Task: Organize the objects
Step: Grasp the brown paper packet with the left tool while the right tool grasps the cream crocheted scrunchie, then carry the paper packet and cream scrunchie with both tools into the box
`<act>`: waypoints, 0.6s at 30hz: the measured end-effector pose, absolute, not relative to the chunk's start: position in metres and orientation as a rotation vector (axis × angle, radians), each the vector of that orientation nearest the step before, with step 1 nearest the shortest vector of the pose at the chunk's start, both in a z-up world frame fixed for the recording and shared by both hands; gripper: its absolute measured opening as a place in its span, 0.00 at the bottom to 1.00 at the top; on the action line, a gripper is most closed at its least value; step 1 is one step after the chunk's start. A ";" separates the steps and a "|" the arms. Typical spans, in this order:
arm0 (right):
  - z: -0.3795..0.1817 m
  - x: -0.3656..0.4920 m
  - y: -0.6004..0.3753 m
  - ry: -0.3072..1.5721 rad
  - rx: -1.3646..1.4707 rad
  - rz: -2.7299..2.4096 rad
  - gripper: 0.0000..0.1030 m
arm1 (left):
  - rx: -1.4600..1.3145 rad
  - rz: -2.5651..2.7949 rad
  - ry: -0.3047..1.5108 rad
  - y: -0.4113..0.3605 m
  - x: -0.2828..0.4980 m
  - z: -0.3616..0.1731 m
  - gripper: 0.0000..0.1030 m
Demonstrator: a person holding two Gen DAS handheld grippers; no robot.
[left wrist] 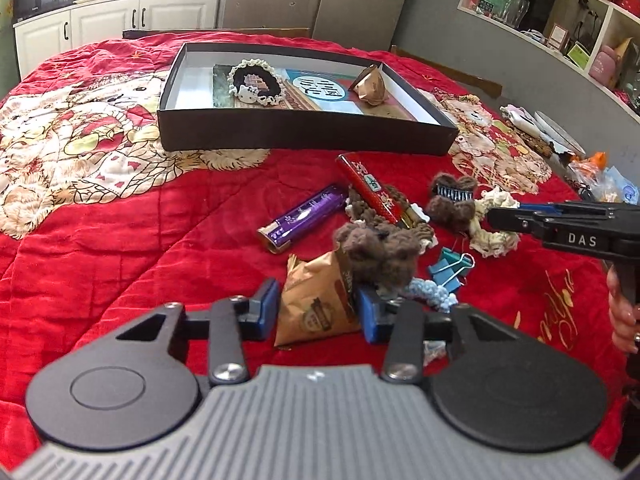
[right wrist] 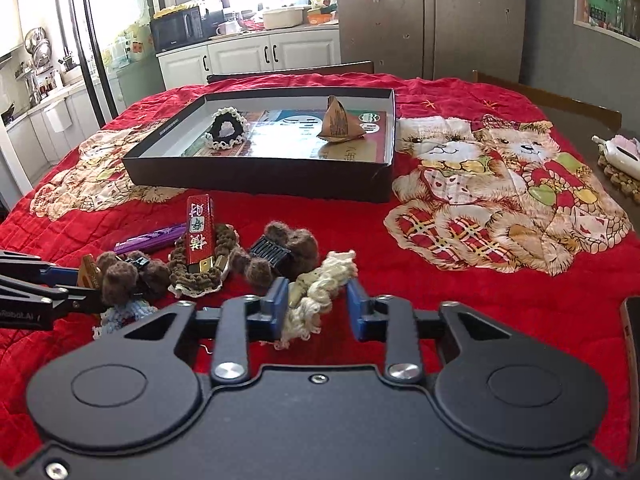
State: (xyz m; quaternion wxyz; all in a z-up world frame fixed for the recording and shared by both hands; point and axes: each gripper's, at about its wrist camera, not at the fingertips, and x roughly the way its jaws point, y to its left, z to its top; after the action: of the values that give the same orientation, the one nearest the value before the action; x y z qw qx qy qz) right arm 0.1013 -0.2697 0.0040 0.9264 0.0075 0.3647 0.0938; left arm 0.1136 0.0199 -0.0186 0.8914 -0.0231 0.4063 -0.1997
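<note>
Quilted red cloth [left wrist: 120, 220]; matt black cardboard box [left wrist: 304, 136]; glossy purple foil wrapper [left wrist: 304, 216]; fuzzy brown yarn clip [right wrist: 280, 248]; brown packet [left wrist: 316, 304], apparently kraft paper.

right gripper [right wrist: 318, 308] fingers [right wrist: 280, 300] flank cream scrunchie [right wrist: 320, 284] on red quilt [right wrist: 500, 300]; black box [right wrist: 260, 178] beyond.

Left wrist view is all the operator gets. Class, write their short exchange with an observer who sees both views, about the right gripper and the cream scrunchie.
Operator: Is the cream scrunchie between the right gripper's fingers?
Observer: Yes; the right wrist view shows the cream scrunchie between the right gripper's blue pads.
Operator: Gripped?
Observer: One pad touches it; beside the other, red quilt shows, so I cannot tell.
Operator: Anything beside that gripper?
Observer: A dark flat object lies at that view's right edge.
</note>
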 end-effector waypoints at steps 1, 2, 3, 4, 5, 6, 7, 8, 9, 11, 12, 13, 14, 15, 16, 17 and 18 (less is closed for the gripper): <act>0.004 0.101 -0.270 0.749 0.014 0.192 0.17 | -0.046 -0.413 0.844 0.020 0.114 -0.019 0.42; 0.004 0.101 -0.270 0.749 0.012 0.194 0.16 | -0.045 -0.412 0.844 0.020 0.114 -0.018 0.41; 0.004 0.101 -0.270 0.748 0.012 0.194 0.13 | -0.047 -0.410 0.844 0.020 0.114 -0.018 0.40; 0.004 0.100 -0.271 0.747 0.011 0.193 0.12 | -0.052 -0.407 0.844 0.021 0.114 -0.018 0.39; 0.005 0.099 -0.271 0.743 0.011 0.190 0.12 | -0.055 -0.406 0.842 0.022 0.114 -0.017 0.39; 0.006 0.098 -0.272 0.734 0.012 0.190 0.11 | -0.056 -0.404 0.839 0.022 0.113 -0.016 0.38; 0.008 0.097 -0.272 0.728 0.015 0.193 0.11 | -0.055 -0.401 0.835 0.023 0.113 -0.014 0.38; 0.009 0.096 -0.272 0.724 0.017 0.195 0.11 | -0.052 -0.400 0.830 0.023 0.112 -0.013 0.37; 0.012 0.096 -0.272 0.717 0.014 0.197 0.11 | -0.050 -0.402 0.824 0.024 0.111 -0.011 0.37; 0.017 0.094 -0.270 0.703 0.002 0.198 0.11 | -0.050 -0.406 0.813 0.025 0.109 -0.007 0.37; 0.020 0.093 -0.269 0.693 -0.007 0.198 0.11 | -0.049 -0.406 0.807 0.025 0.108 -0.004 0.37; 0.024 0.092 -0.268 0.683 -0.015 0.198 0.10 | -0.047 -0.406 0.802 0.025 0.107 -0.002 0.37; 0.027 0.091 -0.268 0.672 -0.020 0.199 0.10 | -0.044 -0.406 0.797 0.026 0.106 0.001 0.37; 0.030 0.090 -0.267 0.663 -0.023 0.201 0.10 | -0.045 -0.405 0.791 0.027 0.106 0.003 0.37; 0.034 0.090 -0.267 0.655 -0.023 0.205 0.10 | -0.046 -0.405 0.786 0.027 0.105 0.006 0.37; 0.037 0.089 -0.267 0.649 -0.023 0.209 0.10 | -0.045 -0.405 0.781 0.028 0.105 0.009 0.37; 0.041 0.089 -0.267 0.641 -0.025 0.213 0.10 | -0.043 -0.404 0.774 0.028 0.105 0.012 0.37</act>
State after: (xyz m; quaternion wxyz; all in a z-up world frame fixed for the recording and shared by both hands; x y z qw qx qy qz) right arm 0.0887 -0.2672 0.0407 0.9435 -0.0123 0.3143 0.1044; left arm 0.1046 0.0283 0.0116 0.9061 -0.0210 0.3747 -0.1955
